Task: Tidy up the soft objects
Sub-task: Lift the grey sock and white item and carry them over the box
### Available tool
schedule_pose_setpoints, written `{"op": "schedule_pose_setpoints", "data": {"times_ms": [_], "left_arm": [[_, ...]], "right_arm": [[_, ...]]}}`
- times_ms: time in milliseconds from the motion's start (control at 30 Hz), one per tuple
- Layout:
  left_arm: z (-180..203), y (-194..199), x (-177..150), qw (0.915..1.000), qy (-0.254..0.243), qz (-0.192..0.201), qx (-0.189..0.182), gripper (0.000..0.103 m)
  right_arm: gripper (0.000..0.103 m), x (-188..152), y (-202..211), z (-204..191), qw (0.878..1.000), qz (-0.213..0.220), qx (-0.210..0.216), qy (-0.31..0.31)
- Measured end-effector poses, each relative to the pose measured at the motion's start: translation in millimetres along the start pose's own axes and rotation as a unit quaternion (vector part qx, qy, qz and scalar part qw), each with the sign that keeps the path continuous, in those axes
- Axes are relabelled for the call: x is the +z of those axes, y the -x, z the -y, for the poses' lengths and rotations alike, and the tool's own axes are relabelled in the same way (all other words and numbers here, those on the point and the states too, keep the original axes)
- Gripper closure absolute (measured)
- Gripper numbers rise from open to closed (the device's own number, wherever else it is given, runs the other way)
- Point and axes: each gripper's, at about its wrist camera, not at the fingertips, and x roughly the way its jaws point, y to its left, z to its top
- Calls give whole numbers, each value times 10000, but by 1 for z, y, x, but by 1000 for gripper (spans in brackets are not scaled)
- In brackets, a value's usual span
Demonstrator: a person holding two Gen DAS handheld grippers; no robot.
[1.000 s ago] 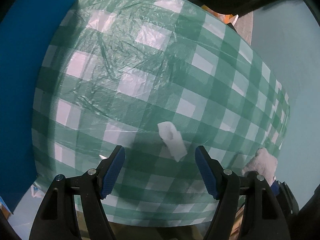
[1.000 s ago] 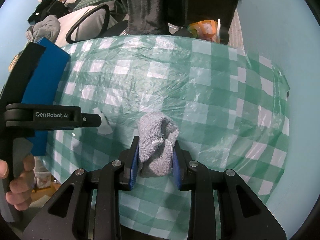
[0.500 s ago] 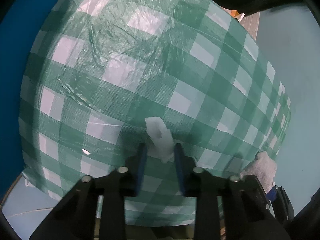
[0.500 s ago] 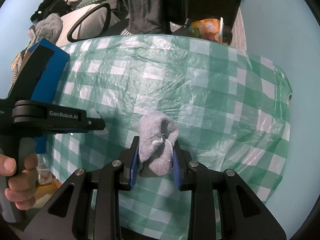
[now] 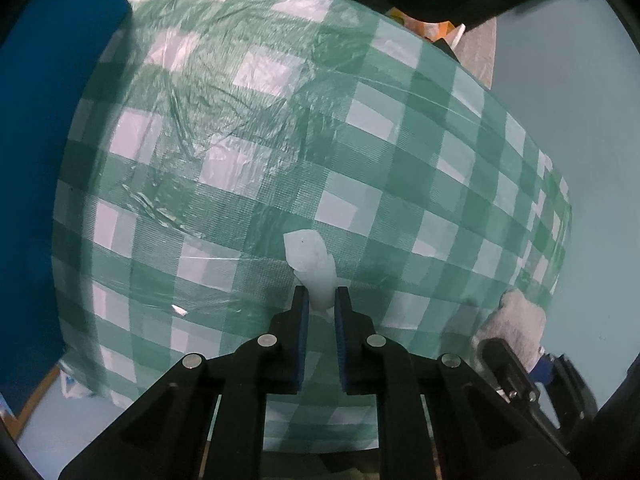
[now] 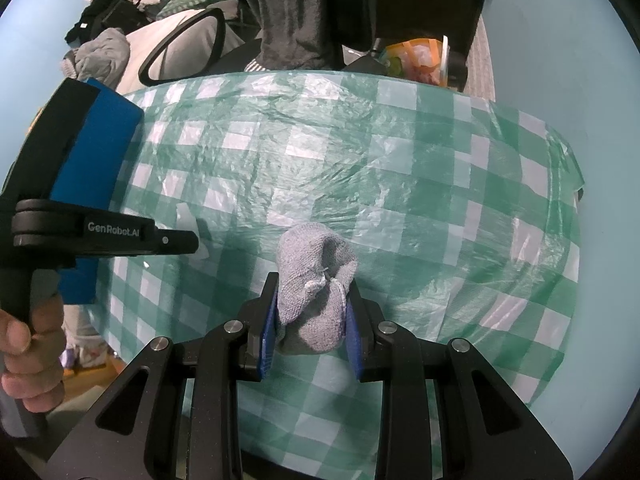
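My left gripper (image 5: 321,294) is shut on a small white piece of soft tissue (image 5: 310,258), whose free end sticks out past the fingertips over the green checked tablecloth (image 5: 280,140). My right gripper (image 6: 312,284) is shut on a grey rolled sock (image 6: 314,276), held over the same cloth (image 6: 400,180). In the right wrist view the left gripper (image 6: 188,240) comes in from the left with the tissue (image 6: 188,216) at its tip. The sock (image 5: 520,320) also shows at the lower right of the left wrist view.
A blue box (image 6: 96,148) stands at the table's left edge, also in the left wrist view (image 5: 40,140). Behind the table are an office chair (image 6: 184,52), a person in dark clothes (image 6: 300,12) and an orange bag (image 6: 416,56). A pale blue wall (image 6: 560,40) lies right.
My left gripper was open around the tissue one second ago; it has closed on it and lifted it slightly. My right gripper has kept hold of the sock, almost still.
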Motion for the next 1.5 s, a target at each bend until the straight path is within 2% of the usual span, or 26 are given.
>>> {"op": "schedule_pose_setpoints", "data": {"times_ms": [367,700,933,1167,1500], "left_arm": [[17,25,-18,9955,-736,456,395,92],[13,68,-37,9810,-1487,977,778,92],[12,101,-50,9684,-1887,1360,896,92],[14,129,-62,9582,-2148,1685,856,92],[-12,156,-71,9491,-2301,1951,910,92]], "right_arm": [[75,0,18,-8,9999,168,7,28],[75,2,45,-23,9991,405,-32,115],[75,2,65,-37,9979,631,-42,115],[75,3,80,-55,9965,815,-68,147],[75,7,97,-90,9945,995,-122,318]]}}
